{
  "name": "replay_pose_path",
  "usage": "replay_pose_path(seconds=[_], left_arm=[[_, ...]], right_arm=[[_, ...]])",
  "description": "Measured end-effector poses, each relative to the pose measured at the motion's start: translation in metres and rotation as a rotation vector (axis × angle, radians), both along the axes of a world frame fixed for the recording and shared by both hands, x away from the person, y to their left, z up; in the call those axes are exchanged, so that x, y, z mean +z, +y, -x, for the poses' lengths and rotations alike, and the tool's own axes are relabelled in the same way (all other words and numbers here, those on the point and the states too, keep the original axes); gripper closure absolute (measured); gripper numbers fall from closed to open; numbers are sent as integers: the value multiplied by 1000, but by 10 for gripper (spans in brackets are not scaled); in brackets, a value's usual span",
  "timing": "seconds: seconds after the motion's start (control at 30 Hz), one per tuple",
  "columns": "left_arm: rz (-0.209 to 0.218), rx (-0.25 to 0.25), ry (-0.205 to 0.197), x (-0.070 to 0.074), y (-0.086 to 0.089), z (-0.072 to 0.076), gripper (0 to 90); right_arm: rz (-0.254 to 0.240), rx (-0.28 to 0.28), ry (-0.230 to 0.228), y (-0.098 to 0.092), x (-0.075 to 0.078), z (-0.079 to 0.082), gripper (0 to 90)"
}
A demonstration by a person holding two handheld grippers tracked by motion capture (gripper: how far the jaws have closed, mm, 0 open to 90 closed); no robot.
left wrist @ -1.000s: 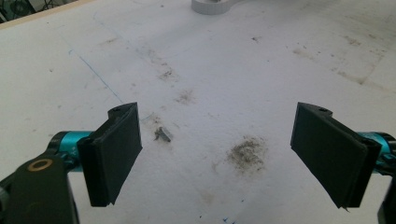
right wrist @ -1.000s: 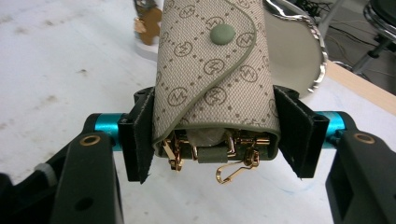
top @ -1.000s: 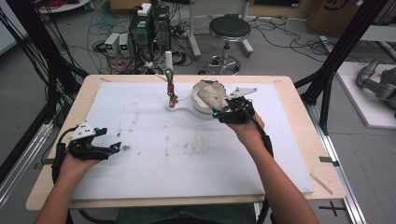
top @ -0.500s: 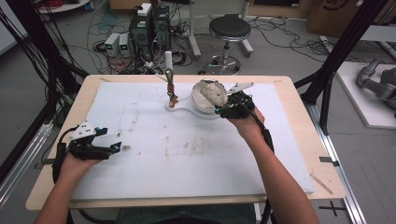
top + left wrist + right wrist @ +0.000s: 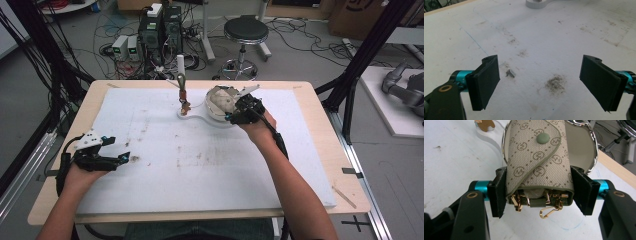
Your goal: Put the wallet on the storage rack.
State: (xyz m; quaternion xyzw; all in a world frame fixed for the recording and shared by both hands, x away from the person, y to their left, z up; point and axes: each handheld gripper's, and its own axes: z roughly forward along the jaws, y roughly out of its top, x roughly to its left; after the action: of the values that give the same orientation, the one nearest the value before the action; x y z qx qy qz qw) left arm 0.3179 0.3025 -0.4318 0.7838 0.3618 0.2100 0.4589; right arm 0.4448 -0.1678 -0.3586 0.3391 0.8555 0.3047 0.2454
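A wooden table (image 5: 320,150) takes up the middle of the high view, and a white sheet (image 5: 200,165) marked with brownish smudges covers nearly all of its top. Beyond its far edge, in the upper part of the frame, sit a round stool (image 5: 245,30) and a stack of electronics boxes (image 5: 160,25) amid cables on the floor.

Near the upper centre of the sheet lies a flat white base (image 5: 200,116) with a thin stand (image 5: 182,90) rising from it. A round chrome-rimmed dish (image 5: 584,147) rests at the base's right end.

The right gripper (image 5: 239,111) sits at that dish, just right of centre in the high view. In the right gripper view its jaws are clamped on a key pouch (image 5: 537,157), which fills the centre of that frame: beige patterned canvas with a green snap button (image 5: 543,138) on its flap. The black pads (image 5: 499,192) press on both sides of its lower end, and gold clips (image 5: 550,210) hang out of the open bottom. The pouch's upper part lies over the dish.

The left gripper (image 5: 112,159) is at the lower left of the high view, low over the sheet, well apart from the pouch. Its jaws stand wide apart with nothing between them. A small grey scrap (image 5: 510,73) lies on the sheet near the left pad.
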Motion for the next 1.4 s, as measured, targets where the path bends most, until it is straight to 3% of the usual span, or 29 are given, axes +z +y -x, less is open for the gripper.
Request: replay_pose_path(seconds=[0.4,0.6,0.8,0.97,1.23,1.4], left_arm=[[6,0,1,0,1,0,163],[3,-1,0,0,0,0,163],[2,-2,4,0,-1,0,163],[0,-2,3,-1,-1,0,163],[1,-3,0,0,0,0,163],[3,-5,-1,0,-1,0,163]], right_arm=[[71,0,26,18,-1,-19,370],[92,-26,38,20,-6,-27,369],[81,-60,49,20,-11,-33,363],[95,-61,28,21,-12,-34,349],[56,-70,-20,18,-4,-28,221],[-12,-65,-30,4,4,-17,211]])
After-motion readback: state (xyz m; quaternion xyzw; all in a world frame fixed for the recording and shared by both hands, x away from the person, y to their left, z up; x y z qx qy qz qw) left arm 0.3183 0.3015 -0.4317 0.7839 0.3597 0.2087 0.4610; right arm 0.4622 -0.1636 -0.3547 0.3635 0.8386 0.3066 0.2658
